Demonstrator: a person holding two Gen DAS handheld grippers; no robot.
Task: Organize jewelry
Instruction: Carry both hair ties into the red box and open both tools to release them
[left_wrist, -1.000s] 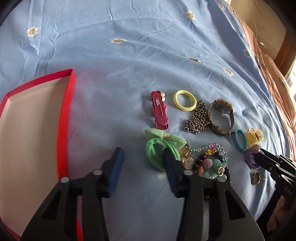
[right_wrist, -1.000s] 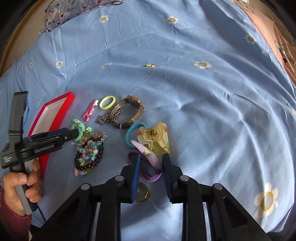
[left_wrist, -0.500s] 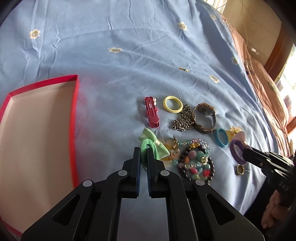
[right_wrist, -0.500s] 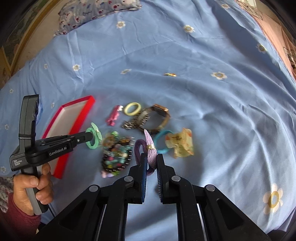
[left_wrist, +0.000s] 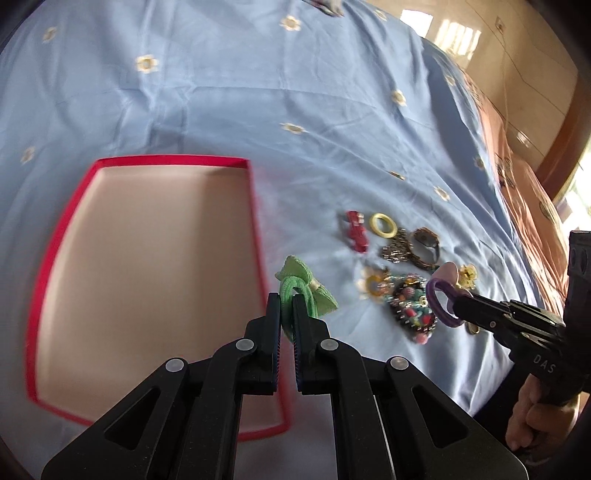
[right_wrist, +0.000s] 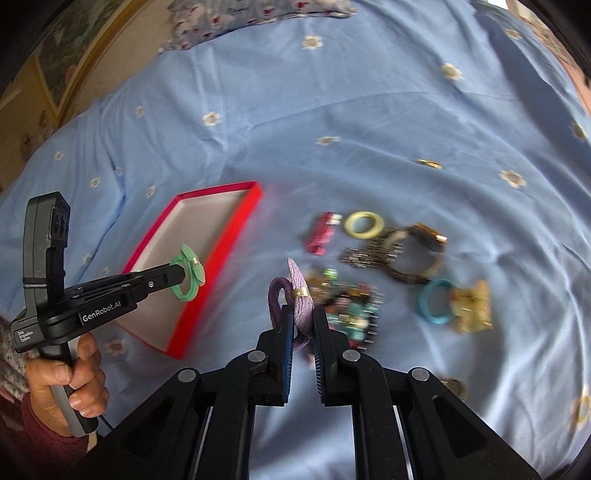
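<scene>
My left gripper (left_wrist: 287, 302) is shut on a green bow hair tie (left_wrist: 308, 288) and holds it in the air by the right wall of the red box (left_wrist: 255, 221). It also shows in the right wrist view (right_wrist: 188, 273), above the box (right_wrist: 236, 229). My right gripper (right_wrist: 303, 314) is shut on a purple bow hair tie (right_wrist: 301, 295), lifted above the jewelry pile; it shows in the left wrist view (left_wrist: 439, 302) too. The box holds nothing visible.
On the blue flowered bedsheet (left_wrist: 258, 92) lie a red hair clip (right_wrist: 321, 234), a yellow ring (right_wrist: 364, 224), a chain and watch (right_wrist: 417, 251), bead bracelets (right_wrist: 351, 310), a teal ring (right_wrist: 436, 301) and a yellow claw clip (right_wrist: 472, 310).
Both grippers have lifted their hair ties off the sheet and swung left toward the red box. A second ago the left gripper was open over the green tie.
</scene>
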